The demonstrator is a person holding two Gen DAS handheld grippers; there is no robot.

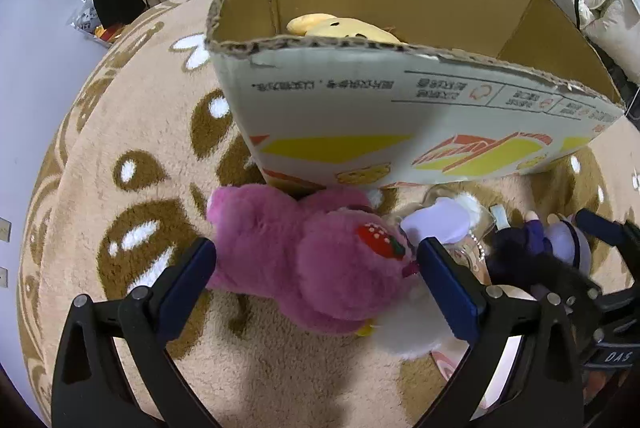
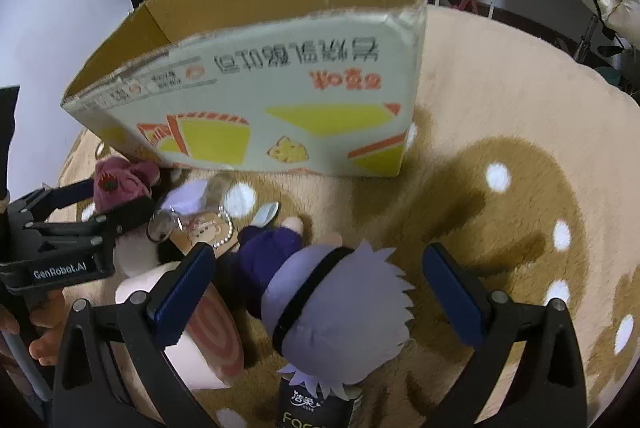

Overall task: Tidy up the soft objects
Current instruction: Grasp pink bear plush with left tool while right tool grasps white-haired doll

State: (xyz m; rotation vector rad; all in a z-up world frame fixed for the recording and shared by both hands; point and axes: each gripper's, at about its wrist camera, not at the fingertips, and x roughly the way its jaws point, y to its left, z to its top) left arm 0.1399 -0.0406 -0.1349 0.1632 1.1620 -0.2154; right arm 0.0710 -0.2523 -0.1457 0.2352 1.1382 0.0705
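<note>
Looking early: one yellow plush (image 1: 344, 28) sits in the box (image 1: 360, 116); pink bear (image 1: 312, 260), doll (image 2: 332, 304) wait beside it, both jaws released.

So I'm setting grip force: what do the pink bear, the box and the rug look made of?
Pink bear: fuzzy plush fabric, matte, with a stitched strawberry patch; it looks soft. Box: corrugated cardboard, as the fluting along its torn rim shows, with a smooth printed outside and a plain brown inside. Rug: thick fluffy pile, probably synthetic.
</note>
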